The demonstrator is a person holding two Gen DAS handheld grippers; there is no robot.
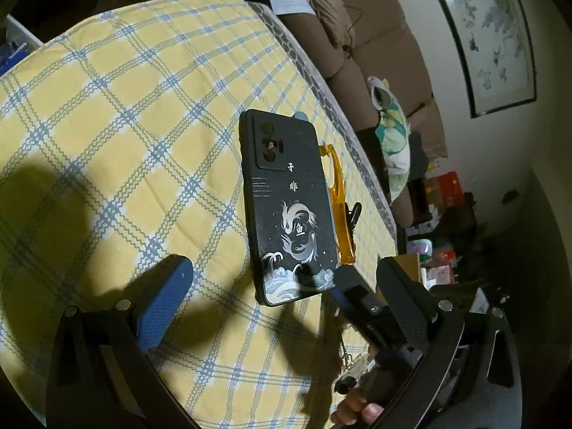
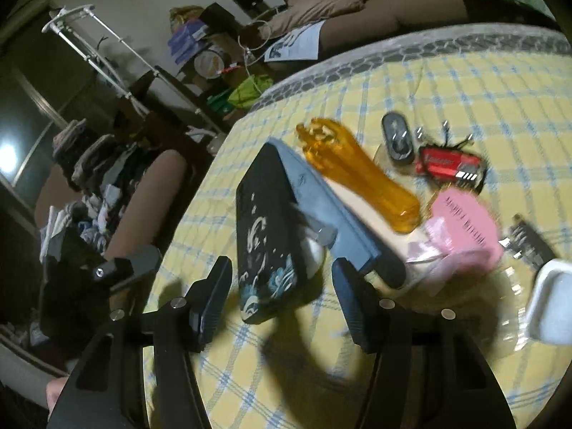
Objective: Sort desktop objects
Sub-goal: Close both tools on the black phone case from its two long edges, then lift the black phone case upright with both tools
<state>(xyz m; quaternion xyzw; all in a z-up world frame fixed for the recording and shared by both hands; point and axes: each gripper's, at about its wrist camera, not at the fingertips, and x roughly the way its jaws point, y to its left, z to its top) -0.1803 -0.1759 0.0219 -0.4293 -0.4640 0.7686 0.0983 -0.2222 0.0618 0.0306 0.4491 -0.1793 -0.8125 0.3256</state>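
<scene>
1. The left gripper (image 1: 284,262) is nearest, its blue-padded fingers (image 1: 164,304) spread wide with nothing pinched. The black phone with a white fish-and-wave drawing on its case (image 1: 286,207) stands just ahead of the gap between them.
2. The right gripper (image 2: 282,261) has its fingers half spread on either side of the phone's (image 2: 264,243) lower end. One finger sits at the phone's bottom corner. I cannot tell whether the pads press on it.
3. The phone is tilted up on edge over the yellow cloth with blue and white checks that covers the surface (image 1: 125,107), and its shadow falls on the cloth below it.
4. A flat grey slab (image 2: 321,200) lies right against the phone's far face.
5. Just beyond the phone lies a clear orange plastic piece shaped like a bottle (image 2: 357,175).
6. Farther from the phone are a pink card (image 2: 464,236), a red pack (image 2: 447,164) and a dark oval item (image 2: 395,139), close together.
7. Well behind the phone, past the surface's edge, is a brown sofa (image 1: 375,46).
</scene>
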